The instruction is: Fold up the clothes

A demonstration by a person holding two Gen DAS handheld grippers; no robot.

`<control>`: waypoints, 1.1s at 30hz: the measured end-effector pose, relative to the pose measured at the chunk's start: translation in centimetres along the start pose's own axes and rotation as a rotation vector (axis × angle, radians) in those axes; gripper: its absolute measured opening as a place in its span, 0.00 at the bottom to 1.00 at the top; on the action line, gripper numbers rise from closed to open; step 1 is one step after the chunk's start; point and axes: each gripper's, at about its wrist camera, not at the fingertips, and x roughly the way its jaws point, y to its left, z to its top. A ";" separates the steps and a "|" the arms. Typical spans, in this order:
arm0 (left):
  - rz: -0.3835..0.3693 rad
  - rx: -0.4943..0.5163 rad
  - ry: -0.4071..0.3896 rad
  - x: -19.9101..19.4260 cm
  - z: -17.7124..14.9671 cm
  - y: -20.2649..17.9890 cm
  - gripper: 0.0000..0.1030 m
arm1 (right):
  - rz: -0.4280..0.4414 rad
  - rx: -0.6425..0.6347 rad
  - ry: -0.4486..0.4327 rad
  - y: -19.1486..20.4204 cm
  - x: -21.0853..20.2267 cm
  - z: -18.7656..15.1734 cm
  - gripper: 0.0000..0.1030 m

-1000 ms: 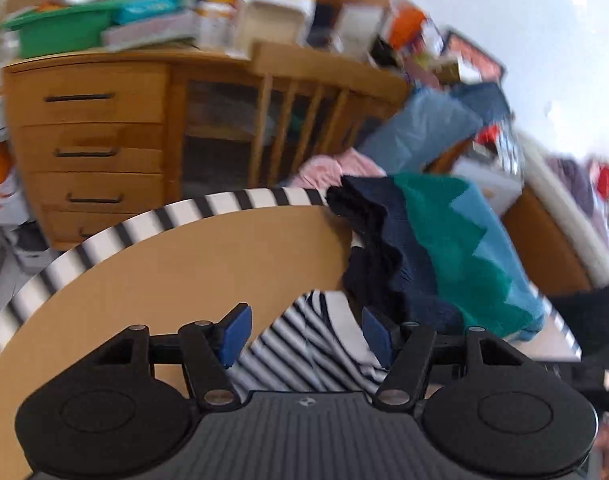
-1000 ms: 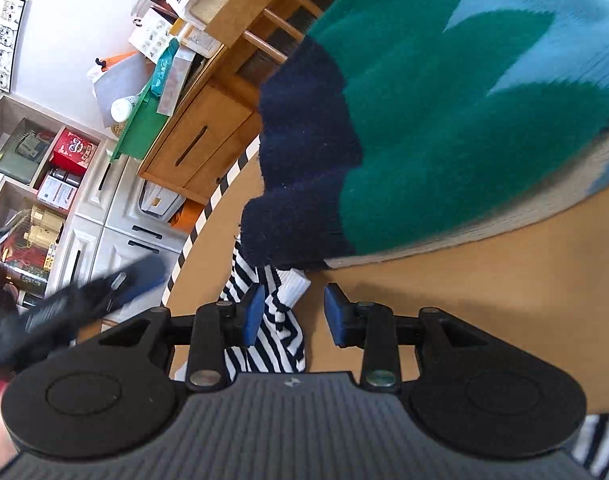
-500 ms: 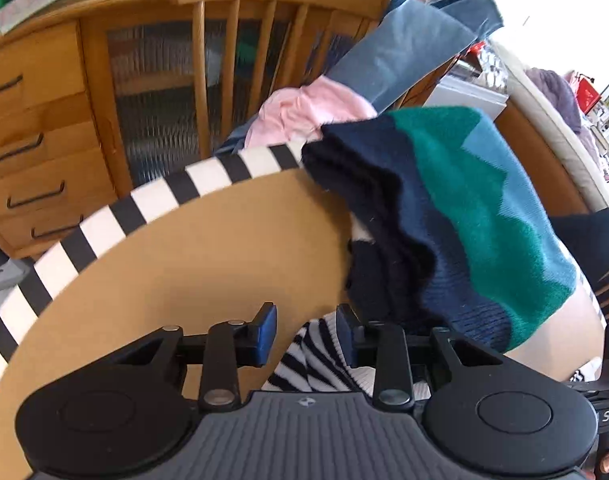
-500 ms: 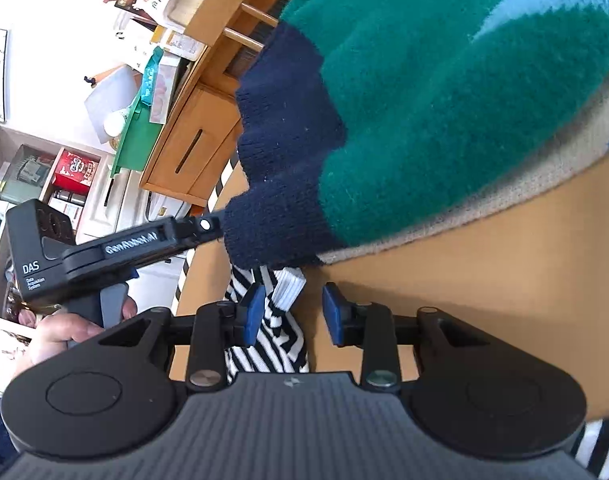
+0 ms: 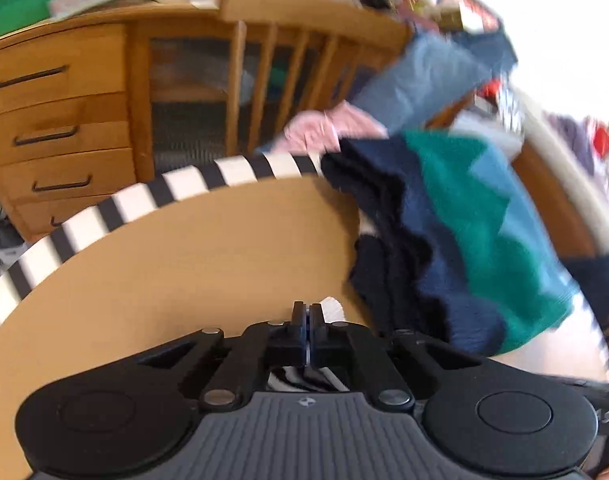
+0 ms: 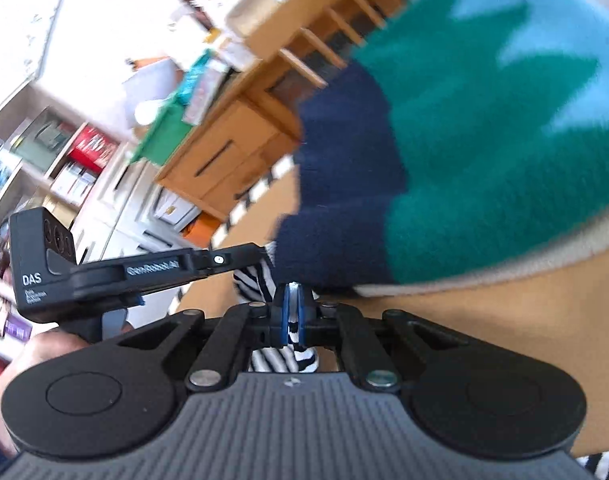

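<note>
The b/w striped garment [image 6: 264, 280] lies at the near edge of the round wooden table [image 5: 184, 264], bunched between the two grippers. In the right wrist view a fold of it stands up between the blue pads, and more striped cloth shows below them. The right gripper [image 6: 291, 300] is clamped on that fold, fingers pressed together w/ cloth between. The left gripper [image 5: 306, 316] has its fingers drawn fully together; striped fabric shows right beneath them and a white bit of cloth pokes out just to the right of the tips, so it looks pinched on the same garment, tho the contact itself is hidden behind the fingers. From the right wrist view the left gripper's black body reaches in from the left, tip touching the striped cloth, a hand [image 6: 32, 356] on its handle.

Just beside the garment, on the table's right part, lies a knit sweater [image 5: 464, 232] w/ navy, green and light-blue zigzag bands, piled and hanging over the far edge. The table has a b/w striped rim [image 5: 144, 196].

Behind: a wooden chair [image 5: 304, 40] w/ slatted back, a pink garment [image 5: 328, 128] and blue-grey cloth [image 5: 424, 76] on it, a wooden drawer chest [image 5: 60, 128] w/ a green tray [image 5: 16, 12] and boxes on top. Both views are motion-blurred.
</note>
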 end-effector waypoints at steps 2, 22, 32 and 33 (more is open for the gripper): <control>-0.008 -0.057 -0.059 -2.6 -0.7 0.6 0.01 | 0.009 -0.070 -0.003 1.4 -0.8 -0.1 0.05; 0.005 -0.409 -0.141 -17.0 -25.4 0.7 0.03 | 0.020 -1.005 0.310 7.6 -7.2 -13.8 0.07; -0.013 -0.385 -0.156 -20.5 -26.1 0.0 0.27 | 0.006 -0.904 0.351 7.0 -7.0 -12.7 0.14; -0.004 -0.410 -0.180 -19.8 -25.2 0.2 0.27 | -0.006 -0.884 0.333 7.1 -6.5 -12.4 0.15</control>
